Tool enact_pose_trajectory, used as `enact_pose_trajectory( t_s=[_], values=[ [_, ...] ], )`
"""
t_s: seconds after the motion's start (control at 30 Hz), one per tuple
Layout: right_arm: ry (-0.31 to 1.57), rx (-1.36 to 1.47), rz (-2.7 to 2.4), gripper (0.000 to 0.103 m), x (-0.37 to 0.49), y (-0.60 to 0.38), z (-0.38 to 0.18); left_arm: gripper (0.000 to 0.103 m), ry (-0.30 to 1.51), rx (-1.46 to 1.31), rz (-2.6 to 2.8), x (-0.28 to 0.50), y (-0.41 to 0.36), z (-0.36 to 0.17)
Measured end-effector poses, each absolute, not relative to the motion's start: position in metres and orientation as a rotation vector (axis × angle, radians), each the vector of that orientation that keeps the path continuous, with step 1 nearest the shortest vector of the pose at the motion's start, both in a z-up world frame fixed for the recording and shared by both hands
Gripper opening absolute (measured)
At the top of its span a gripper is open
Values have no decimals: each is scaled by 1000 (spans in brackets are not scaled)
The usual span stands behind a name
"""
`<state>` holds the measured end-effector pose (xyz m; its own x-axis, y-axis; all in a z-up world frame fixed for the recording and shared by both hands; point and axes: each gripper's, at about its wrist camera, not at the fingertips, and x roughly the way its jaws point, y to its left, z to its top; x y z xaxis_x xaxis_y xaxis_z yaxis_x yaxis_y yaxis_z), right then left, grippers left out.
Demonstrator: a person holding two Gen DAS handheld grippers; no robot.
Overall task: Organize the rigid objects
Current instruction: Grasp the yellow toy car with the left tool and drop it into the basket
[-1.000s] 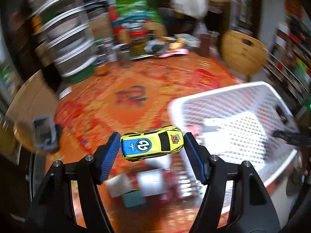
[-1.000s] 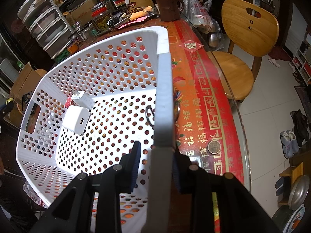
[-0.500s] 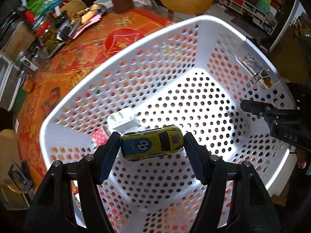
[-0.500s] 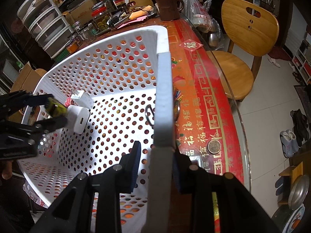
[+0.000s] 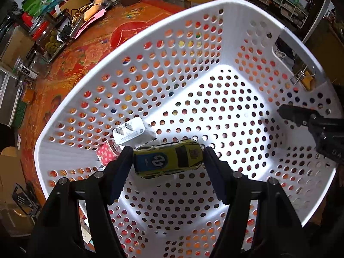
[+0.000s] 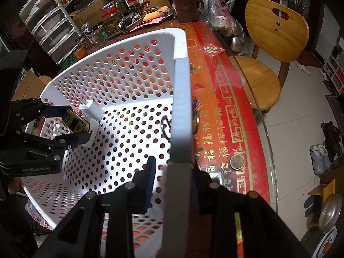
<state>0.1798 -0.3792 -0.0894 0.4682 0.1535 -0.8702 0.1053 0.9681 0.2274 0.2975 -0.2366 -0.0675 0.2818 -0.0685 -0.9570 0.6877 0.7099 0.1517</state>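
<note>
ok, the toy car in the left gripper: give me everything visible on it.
The toy car is a small glossy yellow racer, die-cast by the look of it, with a blue hood panel bearing a white number roundel, a black band across the roof and a decal near the rear. It lies crosswise in the left gripper, roof toward the camera, pads pressing on nose and tail. It hangs inside the white basket, just in front of the white charger.

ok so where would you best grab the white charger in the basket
Take the white charger across its flat sides, from above. It lies tilted on the basket floor, prongs toward the wall, beside the pink dotted item; the toy car held just above crowds it.
</note>
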Motion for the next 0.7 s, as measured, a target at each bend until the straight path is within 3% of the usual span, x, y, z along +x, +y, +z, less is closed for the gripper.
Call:
enact_pose_trajectory(
  t_s=[0.2, 0.27, 0.37, 0.5, 0.7],
  values=[
    [1086, 265, 30, 30, 180, -379, -89, 67, 1179, 614, -554, 297, -234, -66],
    [1087, 265, 30, 30, 180, -379, -89, 77, 1151, 612, -554, 295, -231, -61],
    [1087, 264, 30, 30, 180, -379, -89, 85, 1064, 570, -557, 284, -220, -42],
    [1085, 263, 31, 30, 179, -379, -90, 101, 874, 509, -481, 258, -190, -7],
    [1082, 258, 35, 30, 179, -379, -90, 102, 515, 354, -341, 201, -128, 38]
  ],
)
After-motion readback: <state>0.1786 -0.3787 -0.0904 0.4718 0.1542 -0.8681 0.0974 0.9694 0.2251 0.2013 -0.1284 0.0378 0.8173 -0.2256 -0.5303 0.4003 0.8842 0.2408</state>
